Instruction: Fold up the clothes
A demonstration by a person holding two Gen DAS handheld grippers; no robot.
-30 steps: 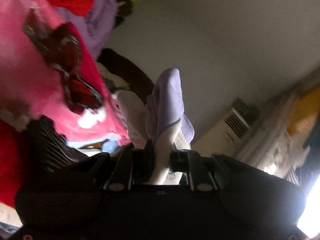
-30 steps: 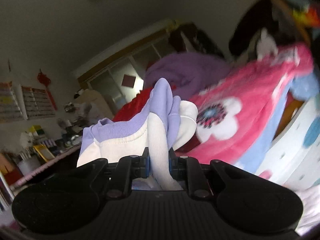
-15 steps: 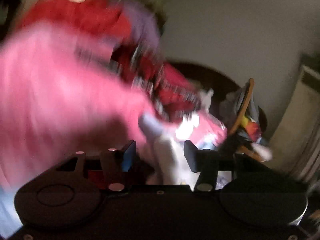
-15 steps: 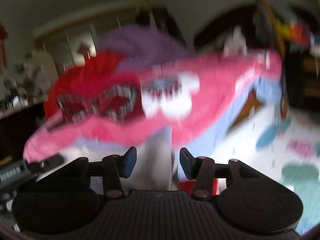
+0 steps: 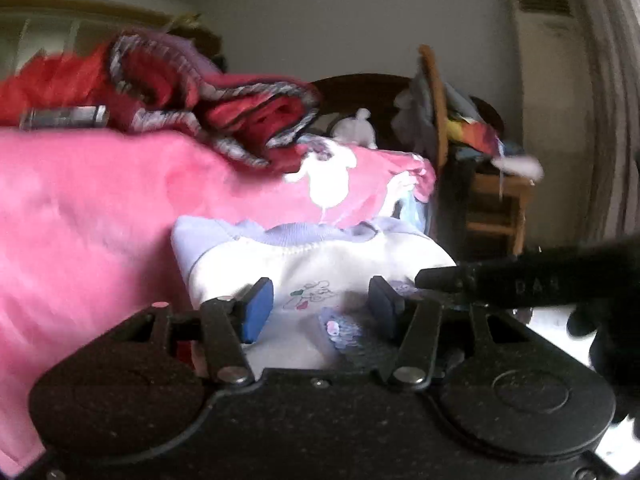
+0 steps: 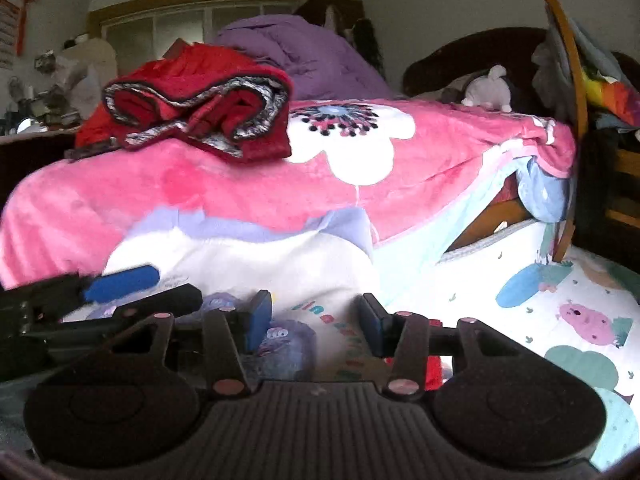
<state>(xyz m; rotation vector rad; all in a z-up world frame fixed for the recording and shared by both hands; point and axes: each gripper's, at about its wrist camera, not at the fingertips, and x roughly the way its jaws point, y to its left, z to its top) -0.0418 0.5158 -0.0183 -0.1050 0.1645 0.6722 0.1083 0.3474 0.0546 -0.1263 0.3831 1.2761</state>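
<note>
Soft cream-lilac sweatshirt [image 6: 248, 264] lies rumpled, seemingly flat; fingers [image 6: 258, 320] apart.

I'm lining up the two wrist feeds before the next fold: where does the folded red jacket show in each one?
Left wrist: the red jacket is upper left of centre, lying on top of the pink blanket, blurred.
Right wrist: the red jacket is upper left, on the same blanket, beside its white flower print.
Shared landmark: the small white stuffed toy behind the blanket.
</note>
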